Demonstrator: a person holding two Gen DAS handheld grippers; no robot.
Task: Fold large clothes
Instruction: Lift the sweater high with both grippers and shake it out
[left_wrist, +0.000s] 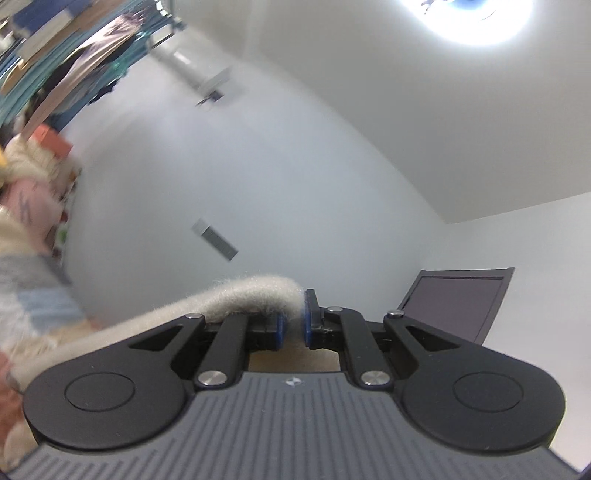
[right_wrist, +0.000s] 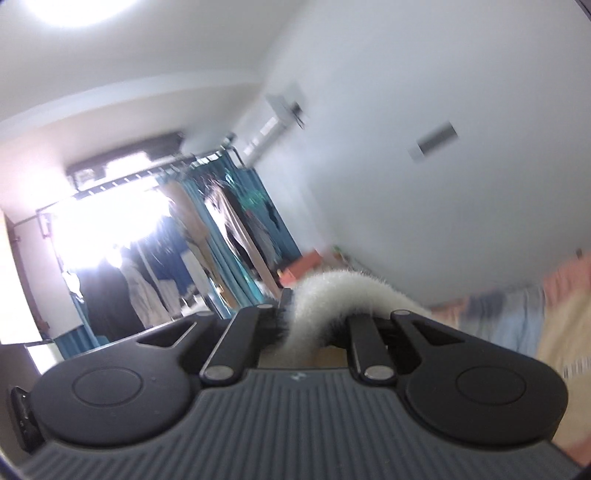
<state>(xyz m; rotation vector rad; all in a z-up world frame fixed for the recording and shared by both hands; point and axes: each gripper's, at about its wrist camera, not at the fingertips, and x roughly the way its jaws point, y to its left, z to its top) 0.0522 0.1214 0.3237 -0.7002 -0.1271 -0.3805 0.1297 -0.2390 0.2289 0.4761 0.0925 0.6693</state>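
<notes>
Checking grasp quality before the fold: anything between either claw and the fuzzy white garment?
Nothing visible. The left claw is shut directly on the fuzzy white garment, and the right claw is shut on it too. Both point at walls and ceiling.

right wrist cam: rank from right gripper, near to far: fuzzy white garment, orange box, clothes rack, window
1. Fuzzy white garment: pinched in the right gripper, draping to the right.
2. Orange box: just beyond the fingertips.
3. Clothes rack: left of centre, farther back.
4. Window: bright, behind the rack, far left.
</notes>
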